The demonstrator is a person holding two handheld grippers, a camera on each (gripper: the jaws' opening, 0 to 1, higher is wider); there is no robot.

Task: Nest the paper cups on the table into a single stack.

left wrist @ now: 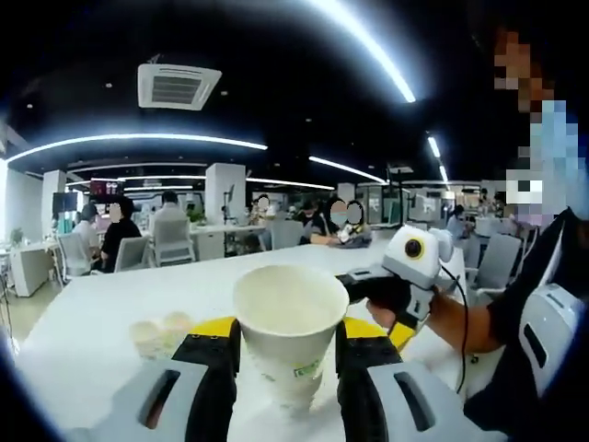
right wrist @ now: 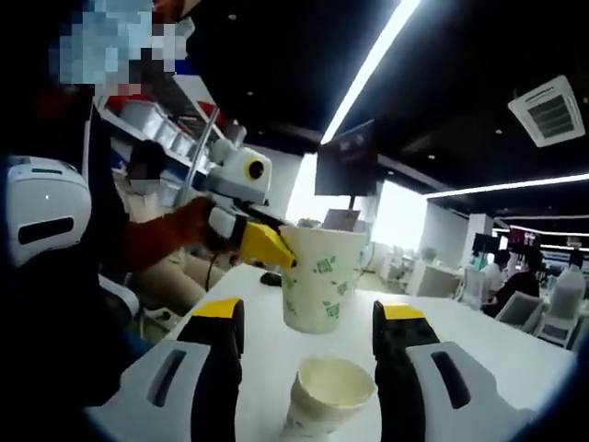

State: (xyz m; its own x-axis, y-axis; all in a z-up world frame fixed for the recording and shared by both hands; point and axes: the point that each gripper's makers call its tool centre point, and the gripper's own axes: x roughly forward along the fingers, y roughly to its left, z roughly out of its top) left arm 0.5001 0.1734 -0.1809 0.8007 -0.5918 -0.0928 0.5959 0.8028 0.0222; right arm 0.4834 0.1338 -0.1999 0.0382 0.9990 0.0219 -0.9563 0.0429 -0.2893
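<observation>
The left tongs (left wrist: 287,368) are clenched on a paper cup (left wrist: 289,331), its white body squeezed between the two yellow-tipped jaws and its open mouth facing up toward the camera. In the right gripper view these same left tongs (right wrist: 267,244) come in from the left, gripping that cup with green markings (right wrist: 320,276) by its rim and holding it lifted above the white table (right wrist: 479,350); a person's hand (right wrist: 198,226) holds the tool behind it.

The right tongs (right wrist: 308,354) stand spread apart, their jaws rising on either side of a second paper cup (right wrist: 327,394) without touching it. That cup sits low between the jaws, mouth open and upward, and whether it rests on the table or is slightly tilted cannot be told for sure. The lifted cup hangs above and just beyond it. In the left gripper view the right tongs (left wrist: 368,287) appear from the right, held by a gloved hand (left wrist: 391,299), close beside the gripped cup's rim.

On the table (left wrist: 110,313) to the left of the held cup lie a few more pale cups (left wrist: 161,333), blurred and on their sides. People sit at desks and chairs (left wrist: 170,241) in the open office behind.
</observation>
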